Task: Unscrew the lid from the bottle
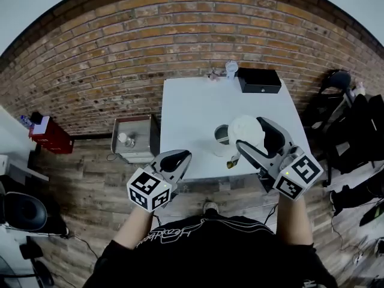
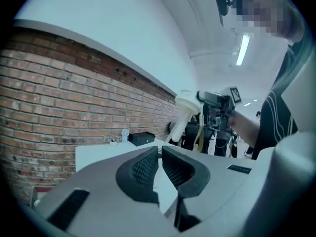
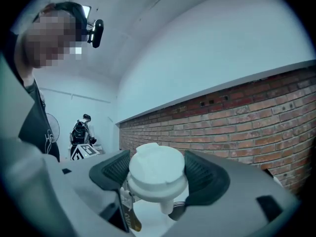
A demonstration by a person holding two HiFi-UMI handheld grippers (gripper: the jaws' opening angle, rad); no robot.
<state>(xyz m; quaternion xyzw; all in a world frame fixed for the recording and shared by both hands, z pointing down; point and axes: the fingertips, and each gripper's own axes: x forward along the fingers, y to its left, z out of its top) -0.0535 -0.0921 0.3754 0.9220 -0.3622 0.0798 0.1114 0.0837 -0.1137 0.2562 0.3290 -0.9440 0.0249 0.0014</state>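
One white lid (image 3: 157,174) is pinched in the right tongs (image 3: 157,156); the left tongs (image 2: 160,153) are pressed together, empty. It is best carried level, clear of the open bottle (image 1: 221,134).

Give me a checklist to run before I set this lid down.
1. Lid gripped in right claw: ok, pads on both sides.
2. Lid off bottle: ok, mouth open.
3. Bottle upright on table: ok, though partly hidden by lid.
4. Left claw free: ok, shut, nothing in it.
5. Bare table for the lid: ok, plenty beyond the bottle.
6. Tag hanging from lid clear of bottle: cannot tell.
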